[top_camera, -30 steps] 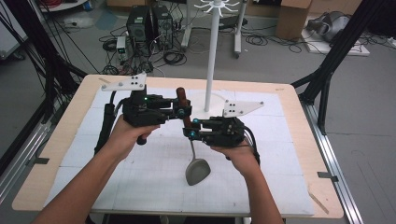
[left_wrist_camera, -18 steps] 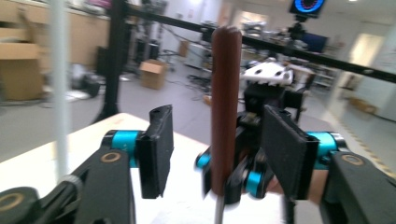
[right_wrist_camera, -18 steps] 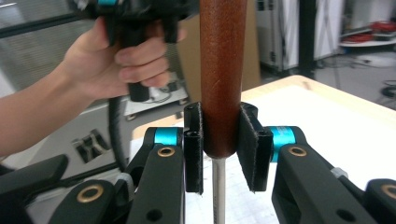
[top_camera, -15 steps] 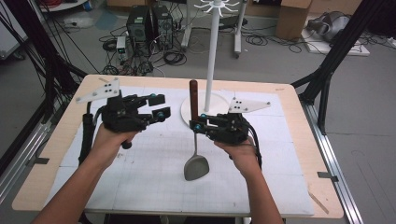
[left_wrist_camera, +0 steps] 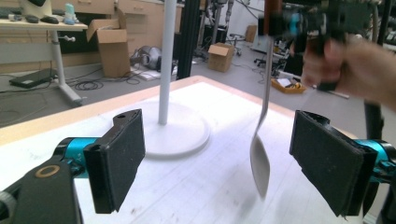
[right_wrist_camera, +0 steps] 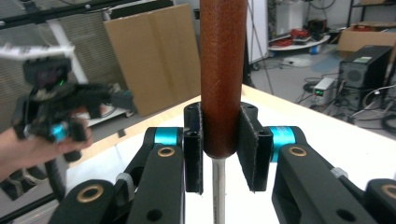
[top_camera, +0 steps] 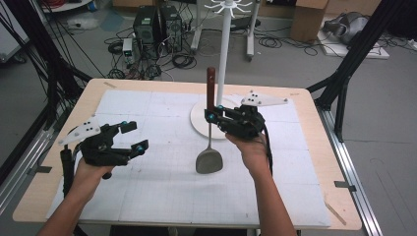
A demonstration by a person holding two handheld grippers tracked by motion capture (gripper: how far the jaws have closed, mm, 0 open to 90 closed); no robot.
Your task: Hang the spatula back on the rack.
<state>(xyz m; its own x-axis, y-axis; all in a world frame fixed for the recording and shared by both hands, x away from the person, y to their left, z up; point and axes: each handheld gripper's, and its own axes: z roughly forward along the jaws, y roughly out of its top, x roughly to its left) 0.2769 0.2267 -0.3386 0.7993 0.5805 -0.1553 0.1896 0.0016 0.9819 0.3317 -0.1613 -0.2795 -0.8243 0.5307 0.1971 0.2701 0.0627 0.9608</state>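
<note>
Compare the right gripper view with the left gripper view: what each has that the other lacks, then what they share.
Right gripper view: the right tool clamped on the brown handle, a computer tower. Left gripper view: the left tool, jaws just opening with nothing between, the utensil's grey head, the white stand base. Shared: metal shank, table.

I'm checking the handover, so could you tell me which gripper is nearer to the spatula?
Right. The right gripper is shut on the spatula at its brown handle, holding it upright. The left gripper, jaws just opened and empty, is off to the spatula's left, apart from it.
</note>
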